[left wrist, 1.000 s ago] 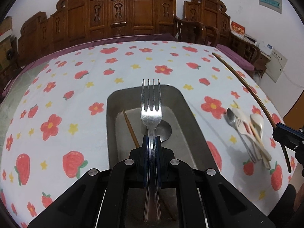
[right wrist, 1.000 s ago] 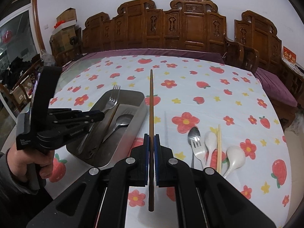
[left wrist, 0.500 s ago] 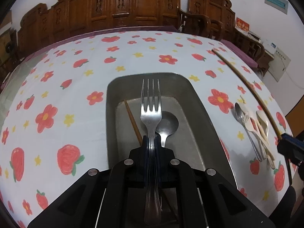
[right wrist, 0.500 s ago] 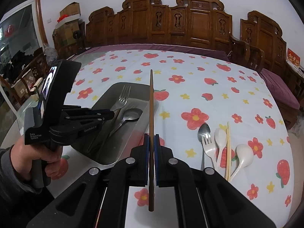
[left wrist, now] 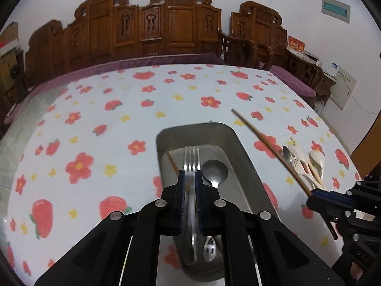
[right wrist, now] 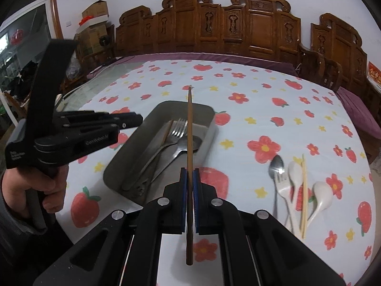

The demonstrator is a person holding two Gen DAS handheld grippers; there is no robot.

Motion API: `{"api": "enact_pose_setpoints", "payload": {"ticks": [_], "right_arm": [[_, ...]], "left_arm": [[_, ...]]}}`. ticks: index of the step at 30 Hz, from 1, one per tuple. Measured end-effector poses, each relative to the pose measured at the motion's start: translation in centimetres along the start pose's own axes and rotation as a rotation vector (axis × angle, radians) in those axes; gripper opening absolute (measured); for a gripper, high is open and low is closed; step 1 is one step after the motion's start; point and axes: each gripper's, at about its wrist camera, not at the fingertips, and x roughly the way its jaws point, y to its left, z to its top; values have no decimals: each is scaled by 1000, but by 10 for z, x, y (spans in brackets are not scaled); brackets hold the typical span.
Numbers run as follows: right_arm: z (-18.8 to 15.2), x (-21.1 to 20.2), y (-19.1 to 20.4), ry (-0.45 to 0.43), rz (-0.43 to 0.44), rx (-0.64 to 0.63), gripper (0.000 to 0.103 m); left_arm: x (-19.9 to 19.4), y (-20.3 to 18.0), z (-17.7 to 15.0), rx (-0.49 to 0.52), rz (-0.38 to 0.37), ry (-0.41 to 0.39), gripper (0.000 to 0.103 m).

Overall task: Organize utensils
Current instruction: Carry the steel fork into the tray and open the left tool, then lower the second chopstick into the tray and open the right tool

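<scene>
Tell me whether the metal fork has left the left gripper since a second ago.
Yes. The fork now lies in the metal tray, beside the spoon; earlier the left gripper held it above.

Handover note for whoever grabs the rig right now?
Left claw: open, empty, over the grey metal tray.
Right claw: shut on the dark brown wooden chopstick, above the tray.
Done: steel fork, steel spoon and a matching brown chopstick lie in the tray.
Left: drop in the held chopstick, then clear the tablecloth pile: second steel spoon, white plastic fork, two white spoons, pale chopstick.
</scene>
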Motion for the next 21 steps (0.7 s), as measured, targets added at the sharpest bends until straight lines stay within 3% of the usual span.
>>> {"api": "enact_pose_setpoints", "payload": {"ticks": [3, 13, 17, 21], "right_arm": [[1, 5, 4, 8, 19, 8, 6], [14, 35, 17, 48, 83, 66, 6], [20, 51, 21, 72, 92, 81, 6], [25, 67, 26, 96, 84, 86, 6]], "left_arm": [[-9, 9, 3, -8, 9, -19, 15], [-19, 43, 11, -62, 33, -43, 15], [-24, 55, 13, -89, 43, -57, 24], [-27, 61, 14, -96, 56, -66, 25]]}}
